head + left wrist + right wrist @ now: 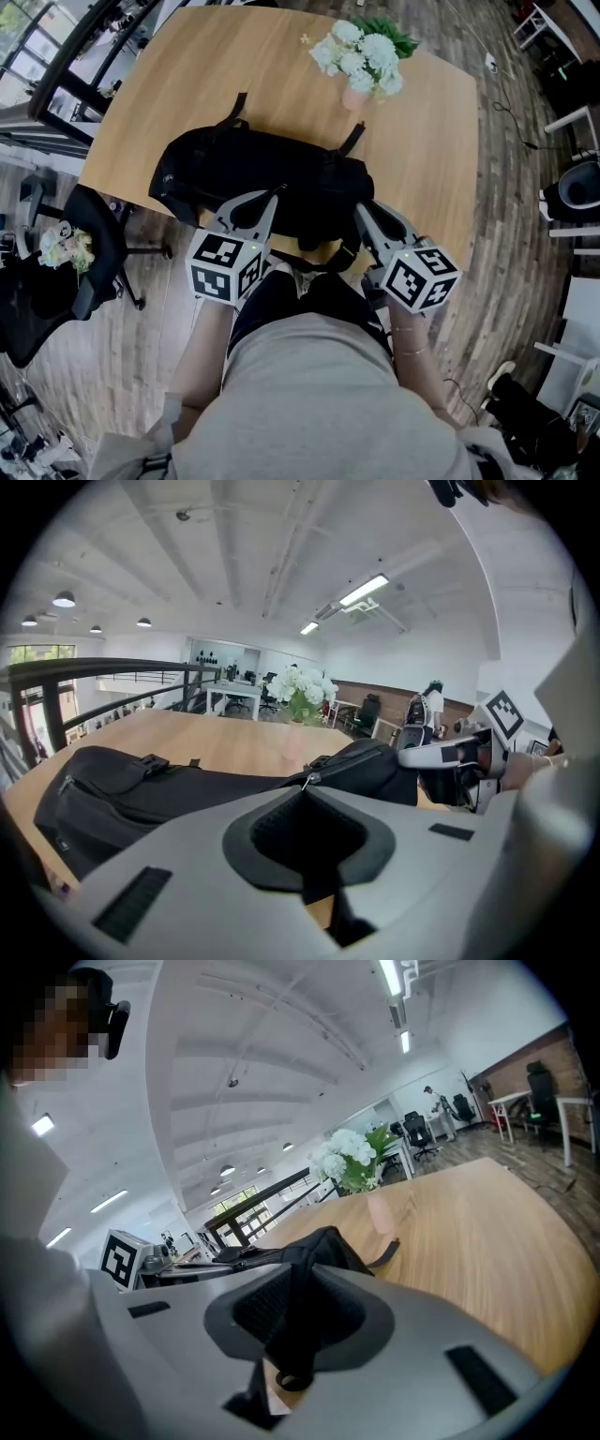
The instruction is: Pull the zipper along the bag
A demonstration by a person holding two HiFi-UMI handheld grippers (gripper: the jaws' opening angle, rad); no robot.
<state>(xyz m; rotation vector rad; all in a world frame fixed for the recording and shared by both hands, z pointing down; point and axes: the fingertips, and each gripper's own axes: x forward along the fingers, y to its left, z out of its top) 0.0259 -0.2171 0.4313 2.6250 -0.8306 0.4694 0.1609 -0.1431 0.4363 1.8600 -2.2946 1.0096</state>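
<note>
A black bag (253, 169) lies across the near part of a wooden table (187, 66). My left gripper (270, 199) sits at the bag's near edge, left of centre. In the left gripper view, the left gripper (305, 794) is shut, and the small silver zipper pull (305, 781) sticks out right at its tips. My right gripper (361, 214) is at the bag's near right end. In the right gripper view, the right gripper (295, 1283) is shut on a bunched fold of the bag (319, 1246), and a black loop (292, 1379) hangs below the jaws.
A pink vase of white flowers (361, 56) stands on the table beyond the bag. A black office chair (84, 253) is on the floor to the left. The table's near edge runs just under both grippers, close to the person's body.
</note>
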